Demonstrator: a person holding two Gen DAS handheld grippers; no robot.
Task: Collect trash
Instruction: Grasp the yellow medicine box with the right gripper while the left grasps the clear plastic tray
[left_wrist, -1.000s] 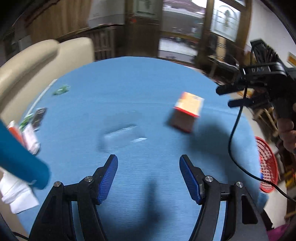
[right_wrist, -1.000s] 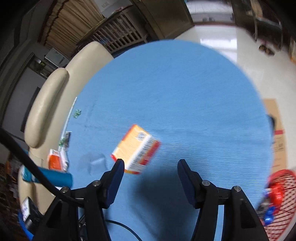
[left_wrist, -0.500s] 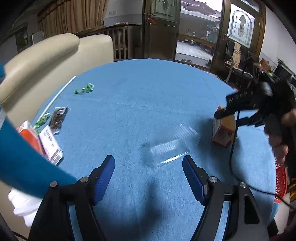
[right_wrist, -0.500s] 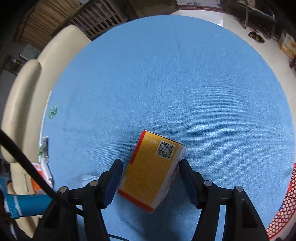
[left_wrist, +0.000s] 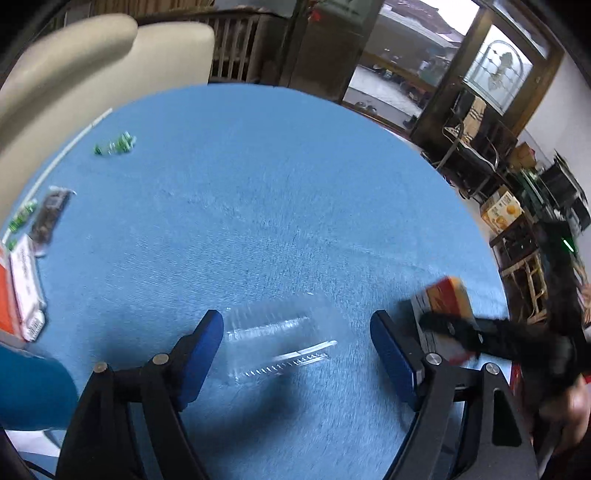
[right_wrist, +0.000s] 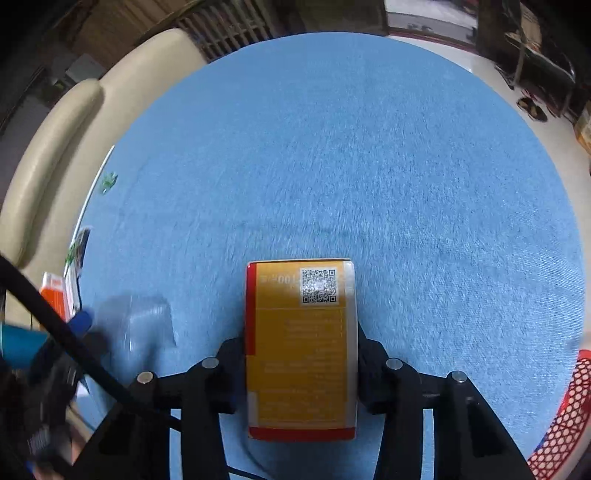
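Wrappers (left_wrist: 114, 146) and packets (left_wrist: 24, 284) wait along the blue bench (left_wrist: 258, 184) edge, uncollected. Left view: left hand-held gripper (left_wrist: 297, 341) widening around clear plastic tray (left_wrist: 277, 339), not touching. Right view: right hand-held gripper (right_wrist: 301, 363) closing onto orange box (right_wrist: 301, 350); red basket (right_wrist: 561, 421) nearby, open bench w/ room ahead.

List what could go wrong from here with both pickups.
1. The right tool is closing on the yellow box from its sides; thin cardboard may crush or slip out when lifted.
2. The left tool is opening around the clear plastic container, which lies low on the blue tablecloth. Flimsy and slick, it could buckle or skid away.
3. The two tools work close together and could bump.
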